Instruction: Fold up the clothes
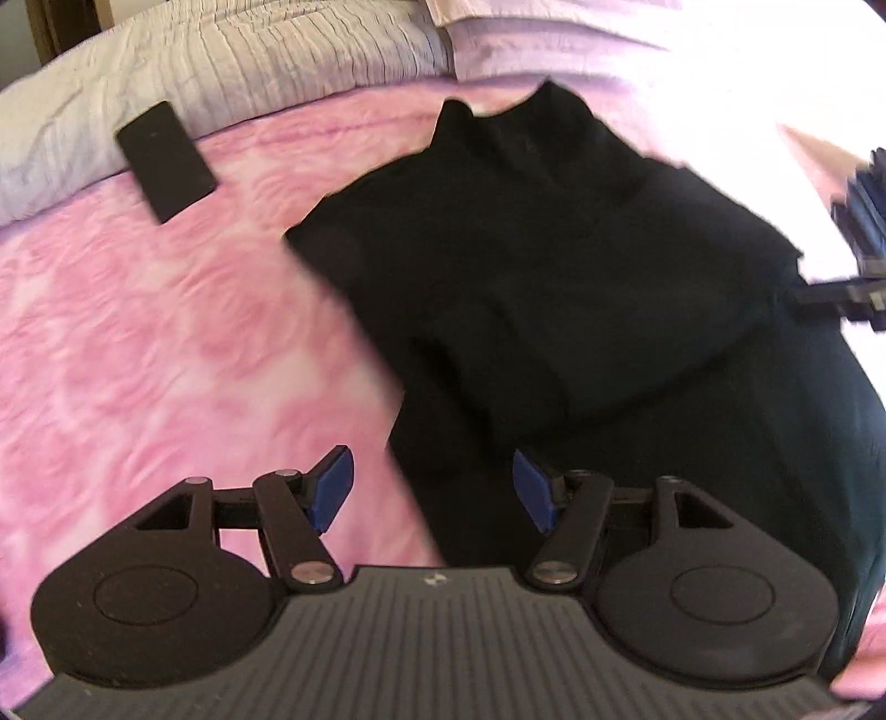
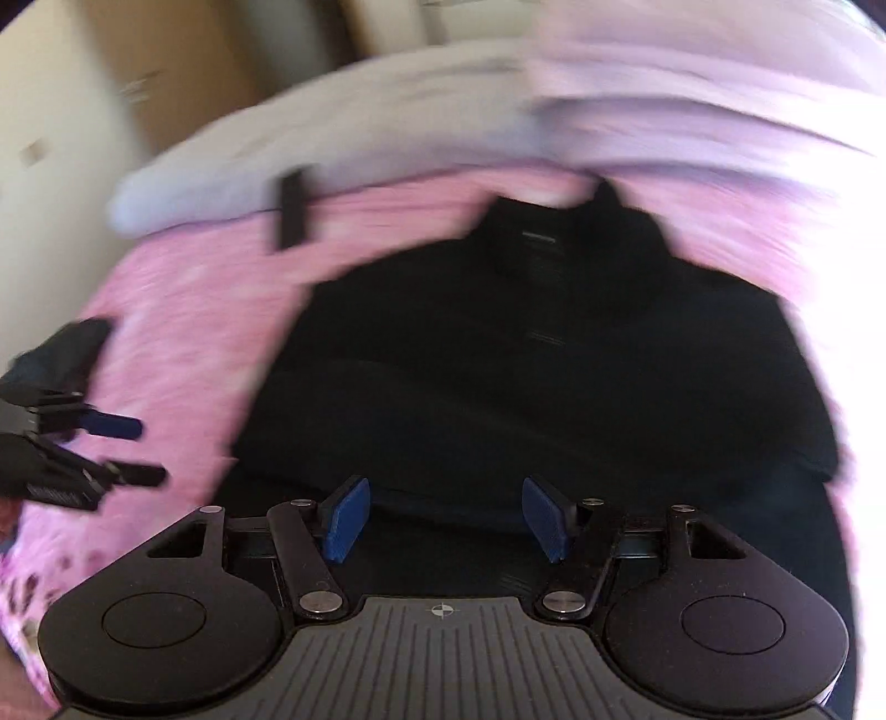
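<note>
A black collared garment point(image 1: 554, 266) lies flat on a pink bedspread point(image 1: 166, 343), collar toward the pillows, its sleeves folded in over the body. It also shows in the right wrist view point(image 2: 526, 360). My left gripper point(image 1: 432, 493) is open and empty, hovering over the garment's near left edge. My right gripper point(image 2: 443, 518) is open and empty above the garment's near hem. The left gripper also appears in the right wrist view point(image 2: 130, 448), open, at the left. The right gripper shows at the right edge of the left wrist view point(image 1: 858, 249); its jaws are unclear there.
A flat black rectangular object point(image 1: 165, 160) lies on the bedspread near the grey pillow point(image 1: 221, 72); it also shows in the right wrist view point(image 2: 292, 207). Pale lilac pillows point(image 1: 581, 39) lie beyond the collar. A wall and wooden furniture point(image 2: 166, 83) stand past the bed.
</note>
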`<control>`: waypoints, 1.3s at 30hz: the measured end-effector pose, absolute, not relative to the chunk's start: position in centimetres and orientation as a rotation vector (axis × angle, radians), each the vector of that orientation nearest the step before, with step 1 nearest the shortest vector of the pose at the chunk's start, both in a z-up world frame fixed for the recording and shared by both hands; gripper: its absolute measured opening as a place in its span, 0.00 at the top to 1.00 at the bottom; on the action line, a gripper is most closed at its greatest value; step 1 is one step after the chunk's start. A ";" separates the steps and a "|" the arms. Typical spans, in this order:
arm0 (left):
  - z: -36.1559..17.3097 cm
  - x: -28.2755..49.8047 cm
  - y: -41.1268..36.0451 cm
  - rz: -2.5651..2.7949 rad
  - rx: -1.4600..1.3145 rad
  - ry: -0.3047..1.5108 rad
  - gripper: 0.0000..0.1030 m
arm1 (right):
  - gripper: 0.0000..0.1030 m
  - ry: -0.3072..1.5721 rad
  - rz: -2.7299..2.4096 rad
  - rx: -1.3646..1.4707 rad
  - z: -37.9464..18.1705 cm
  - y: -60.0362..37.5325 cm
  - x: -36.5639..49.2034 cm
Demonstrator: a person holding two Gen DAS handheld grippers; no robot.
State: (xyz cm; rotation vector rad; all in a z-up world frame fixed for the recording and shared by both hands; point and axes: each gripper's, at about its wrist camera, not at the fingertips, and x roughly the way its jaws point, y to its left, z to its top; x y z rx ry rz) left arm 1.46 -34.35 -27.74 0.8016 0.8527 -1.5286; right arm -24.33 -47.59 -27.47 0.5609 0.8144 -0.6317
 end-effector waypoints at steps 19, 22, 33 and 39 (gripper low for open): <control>-29.4 -0.3 -43.7 -1.623 0.907 0.836 0.94 | 0.37 0.631 -0.915 0.828 -31.5 -63.1 -37.2; -27.5 1.0 -43.5 -1.579 0.875 0.804 0.94 | 0.37 0.570 -0.852 0.879 -31.2 -64.7 -37.0; -32.3 1.4 -43.7 -1.504 0.938 0.918 0.94 | 0.37 0.591 -0.813 1.034 -35.6 -73.4 -35.7; -29.8 1.1 -43.5 -1.534 0.901 0.848 0.94 | 0.97 0.669 -0.700 1.067 -36.7 -76.3 -33.5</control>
